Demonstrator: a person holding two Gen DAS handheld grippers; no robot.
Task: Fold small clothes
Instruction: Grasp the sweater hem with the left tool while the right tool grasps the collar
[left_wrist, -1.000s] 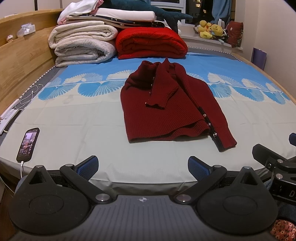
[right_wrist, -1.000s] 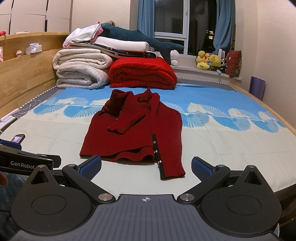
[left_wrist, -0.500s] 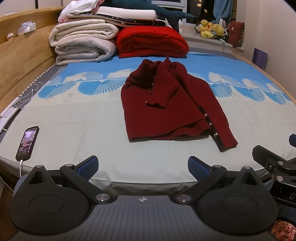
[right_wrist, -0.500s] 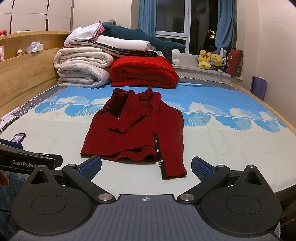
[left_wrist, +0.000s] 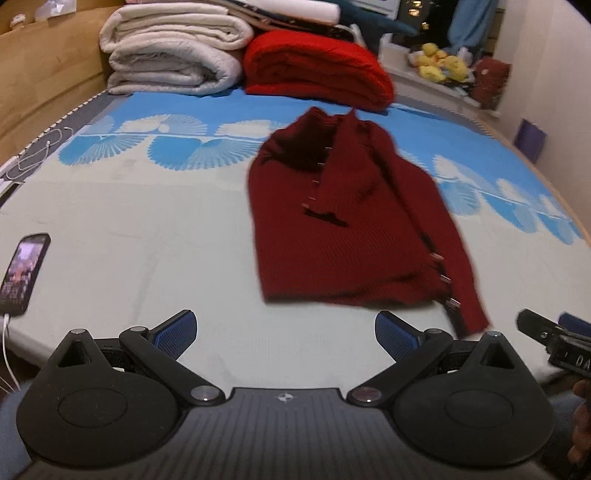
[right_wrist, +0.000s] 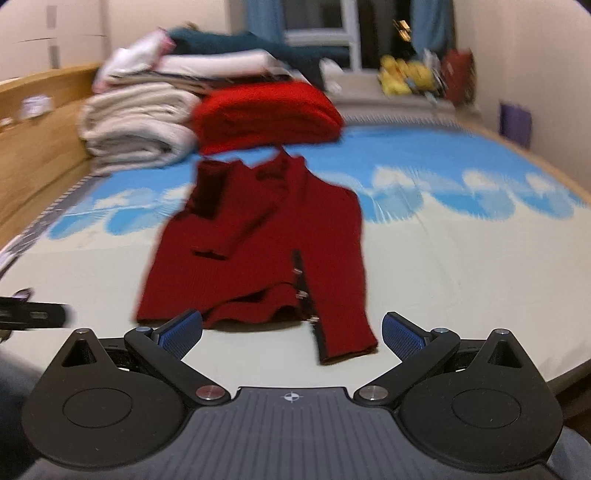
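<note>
The only lettering sits on the right gripper's (left_wrist: 565, 341) body, right of the left gripper's (left_wrist: 284, 328) fingers: perhaps "DA" (blurred, cut off by the edge). Nothing else is legible.

Home bedroom: bed (left_wrist: 129, 240), folded blankets (left_wrist: 173, 55), plush toys (left_wrist: 439, 66)

Your left wrist camera sits low at the near edge of the bed (left_wrist: 129, 258), looking forward along its spread fingers toward the headboard end, with the sweater (left_wrist: 343, 229) ahead and a little to the right. Your right wrist camera looks the same way from a spot further right, so the sweater (right_wrist: 258, 240) lies almost straight ahead and close to its fingers. Both views share the sweater, the folded blankets (left_wrist: 173, 48) and the windowsill toys (right_wrist: 402, 75). Each view catches the other gripper at its side edge.
</note>
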